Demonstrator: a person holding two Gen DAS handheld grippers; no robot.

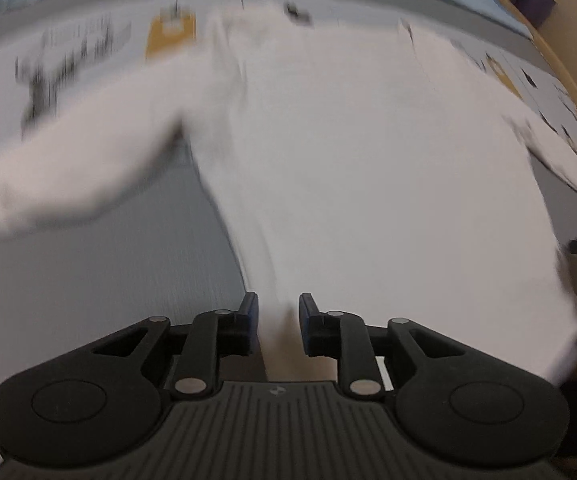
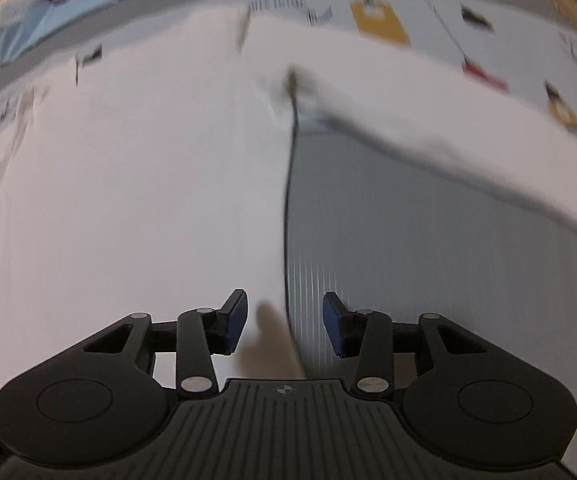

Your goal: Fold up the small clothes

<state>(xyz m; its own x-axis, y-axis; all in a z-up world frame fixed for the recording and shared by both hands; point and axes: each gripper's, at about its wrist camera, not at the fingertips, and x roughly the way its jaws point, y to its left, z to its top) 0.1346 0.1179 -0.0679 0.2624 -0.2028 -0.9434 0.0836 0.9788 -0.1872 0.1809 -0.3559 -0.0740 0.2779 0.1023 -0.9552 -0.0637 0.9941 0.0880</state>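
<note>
Two wrist views, both blurred by motion. In the left view we hold our left gripper [image 1: 278, 322] with its jaws parted around a bunched near edge of the white long-sleeved cotton shirt [image 1: 368, 168]; whether it pinches, we cannot tell. The shirt lies spread on the pale grey ribbed table mat [image 1: 108, 264], one sleeve trailing left. In the right view our right gripper [image 2: 284, 320] stands wide apart over the shirt's near right edge [image 2: 128, 184], gripping nothing. We judge we are taking the hem corners; next, close both and carry them far. Printed white-and-yellow paper sheets [image 2: 380, 20] lie beyond.
</note>
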